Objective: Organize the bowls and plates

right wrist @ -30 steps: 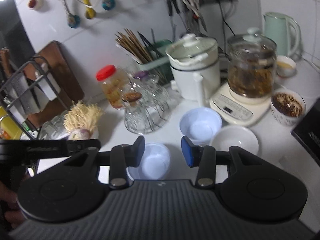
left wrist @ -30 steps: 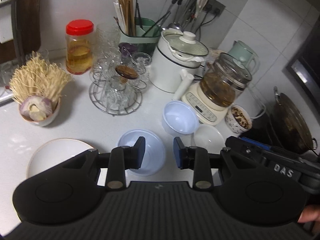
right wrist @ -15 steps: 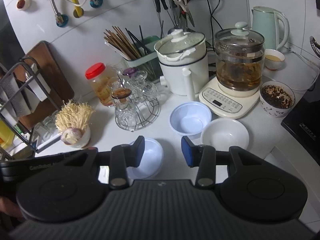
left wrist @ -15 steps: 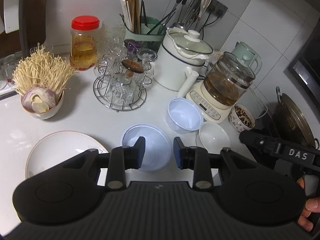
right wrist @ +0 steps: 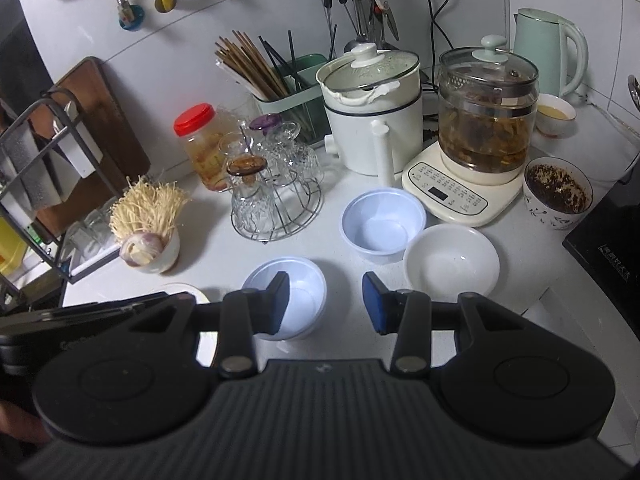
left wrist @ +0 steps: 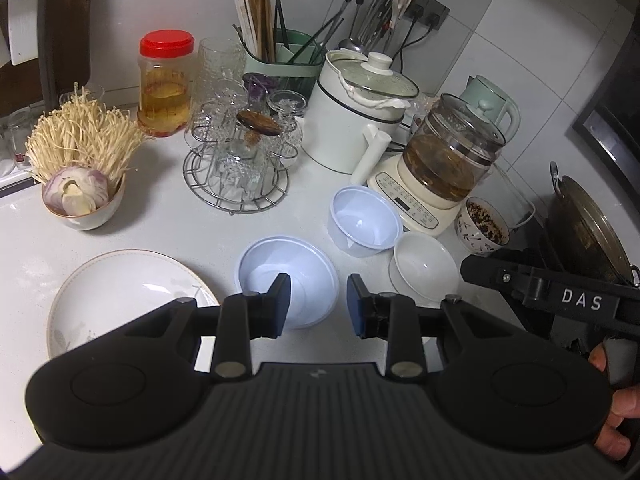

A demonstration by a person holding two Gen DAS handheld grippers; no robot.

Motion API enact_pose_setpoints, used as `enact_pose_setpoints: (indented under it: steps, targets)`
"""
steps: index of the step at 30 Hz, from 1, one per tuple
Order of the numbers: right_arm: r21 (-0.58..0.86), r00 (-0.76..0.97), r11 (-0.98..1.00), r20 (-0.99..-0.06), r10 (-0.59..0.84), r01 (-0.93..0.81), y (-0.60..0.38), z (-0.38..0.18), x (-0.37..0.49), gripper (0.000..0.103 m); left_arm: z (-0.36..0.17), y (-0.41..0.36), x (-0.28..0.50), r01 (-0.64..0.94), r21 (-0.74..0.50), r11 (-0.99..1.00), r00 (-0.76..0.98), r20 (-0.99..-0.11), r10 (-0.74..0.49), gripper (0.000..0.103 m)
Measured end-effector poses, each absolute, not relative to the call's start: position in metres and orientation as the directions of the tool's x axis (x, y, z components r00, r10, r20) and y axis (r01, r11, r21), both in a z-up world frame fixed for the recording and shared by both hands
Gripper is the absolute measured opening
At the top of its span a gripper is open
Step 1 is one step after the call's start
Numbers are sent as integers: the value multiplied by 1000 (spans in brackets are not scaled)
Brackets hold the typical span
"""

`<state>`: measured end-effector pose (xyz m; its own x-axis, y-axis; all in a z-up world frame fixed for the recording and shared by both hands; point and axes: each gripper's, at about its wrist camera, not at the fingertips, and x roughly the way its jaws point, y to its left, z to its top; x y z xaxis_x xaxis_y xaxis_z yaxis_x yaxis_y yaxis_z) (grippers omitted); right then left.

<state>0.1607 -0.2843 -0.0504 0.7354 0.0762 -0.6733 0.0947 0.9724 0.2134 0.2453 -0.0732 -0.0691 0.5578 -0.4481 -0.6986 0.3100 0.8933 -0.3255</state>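
On the white counter lie a wide cream plate [left wrist: 120, 292], a shallow pale blue bowl [left wrist: 288, 276], a deeper pale blue bowl [left wrist: 362, 220] and a white bowl [left wrist: 424, 268]. My left gripper [left wrist: 318, 304] hovers open over the near rim of the shallow bowl, with nothing between its pads. In the right wrist view the shallow bowl [right wrist: 304, 296] sits behind the left finger. The deeper bowl [right wrist: 382, 228] and the white bowl [right wrist: 450, 264] stand farther right. My right gripper [right wrist: 325, 302] is open and empty, above the counter between the shallow and white bowls.
A bowl of enoki mushrooms and onion [left wrist: 80, 184], a wire rack of glasses [left wrist: 236, 168], a red-lidded jar [left wrist: 166, 84], a white pot [left wrist: 356, 120] and a glass kettle on its base [left wrist: 444, 172] crowd the back. A patterned bowl of dark bits [right wrist: 558, 192] and a wok [left wrist: 588, 228] stand right.
The left gripper has drawn back slightly, so more of the cream plate shows at lower left. Both grippers stay open; no dish has moved.
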Motion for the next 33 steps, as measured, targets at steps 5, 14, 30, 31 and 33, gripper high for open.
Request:
enact_pose_setpoints:
  steps: [5, 14, 30, 31, 33]
  targets:
    - [226, 729, 965, -682, 58, 135, -297, -56, 156, 44, -72, -85, 244, 324, -317, 891, 553, -701, -451, 39]
    - [237, 736, 955, -676, 30, 179, -301, -61, 156, 44, -71, -89, 243, 362, -310, 879, 545, -695, -469, 46]
    - [255, 735, 930, -677, -24, 265, -311, -64, 146, 44, -73, -102, 244, 434, -298, 850, 504, -702, -503, 52]
    - [251, 735, 931, -677, -27, 265, -311, -64, 146, 44, -74, -102, 245, 434, -302, 849, 501, -703, -506, 52]
    - [244, 736, 933, -676, -33, 266, -310, -63, 144, 44, -76, -101, 247, 432, -313, 846, 493, -703, -512, 52]
